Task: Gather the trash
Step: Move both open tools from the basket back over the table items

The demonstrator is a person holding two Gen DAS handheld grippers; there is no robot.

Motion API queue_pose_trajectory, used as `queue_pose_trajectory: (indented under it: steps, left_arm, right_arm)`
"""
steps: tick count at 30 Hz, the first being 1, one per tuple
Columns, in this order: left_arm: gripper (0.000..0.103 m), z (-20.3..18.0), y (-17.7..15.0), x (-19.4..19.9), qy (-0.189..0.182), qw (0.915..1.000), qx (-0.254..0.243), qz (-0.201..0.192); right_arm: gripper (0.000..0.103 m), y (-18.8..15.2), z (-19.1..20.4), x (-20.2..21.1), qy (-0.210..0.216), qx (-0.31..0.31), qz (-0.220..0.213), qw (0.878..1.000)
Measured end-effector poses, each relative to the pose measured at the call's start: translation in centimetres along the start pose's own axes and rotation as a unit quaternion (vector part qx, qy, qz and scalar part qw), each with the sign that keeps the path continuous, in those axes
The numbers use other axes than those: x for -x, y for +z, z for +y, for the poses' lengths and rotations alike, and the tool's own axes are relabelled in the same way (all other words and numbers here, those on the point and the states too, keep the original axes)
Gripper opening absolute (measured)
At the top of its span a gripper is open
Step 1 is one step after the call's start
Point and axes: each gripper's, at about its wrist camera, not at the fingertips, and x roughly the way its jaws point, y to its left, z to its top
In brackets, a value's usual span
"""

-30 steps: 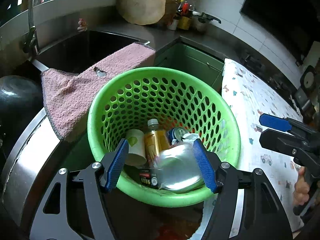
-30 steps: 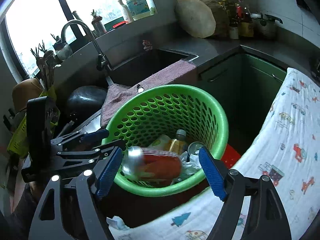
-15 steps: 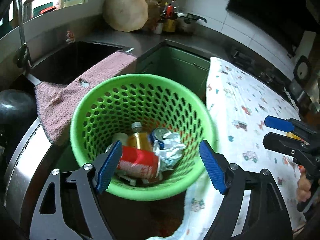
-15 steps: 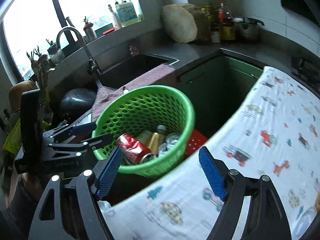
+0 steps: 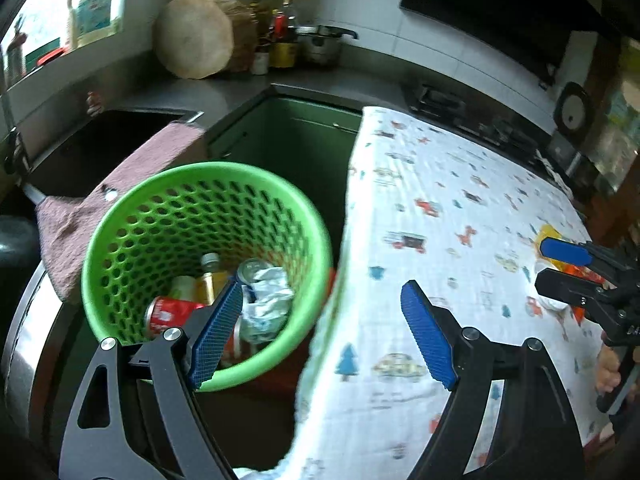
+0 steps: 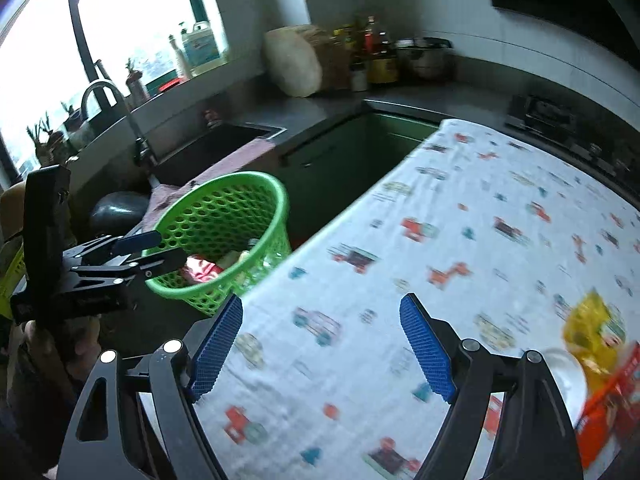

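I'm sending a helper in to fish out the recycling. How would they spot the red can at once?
Find the green basket standing beside the table with the printed cloth, in front of the sink. Look down inside it at the trash on the bottom. The red can lies on its side nearest the left wall, the only red thing there, next to a bottle and crumpled white paper.

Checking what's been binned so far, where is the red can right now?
In the left wrist view, the red can lies inside the green basket, lower left, beside the crumpled white wrapper.

green basket [image 5: 132, 236], red can [image 5: 168, 316], opening left claw [image 5: 322, 332]
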Motion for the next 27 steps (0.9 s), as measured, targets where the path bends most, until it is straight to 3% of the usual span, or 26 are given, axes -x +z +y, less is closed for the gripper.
queue_pose_trajectory:
  steps: [14,27]
  left_arm:
    - [0.082,-8.0,-0.1,-0.3,-0.029,0.9982,-0.052,0.010]
    - [0.082,-13.7,-0.4,-1.6,-0.047,0.9952,-0.082,0.026]
  right_arm:
    - [0.081,-5.1,-6.6,6.0,-0.053,-0.022,-0.004,0.998]
    - [0.082,-9.0,-12.1,9.0,-0.088,-0.048,0.005,0.995]
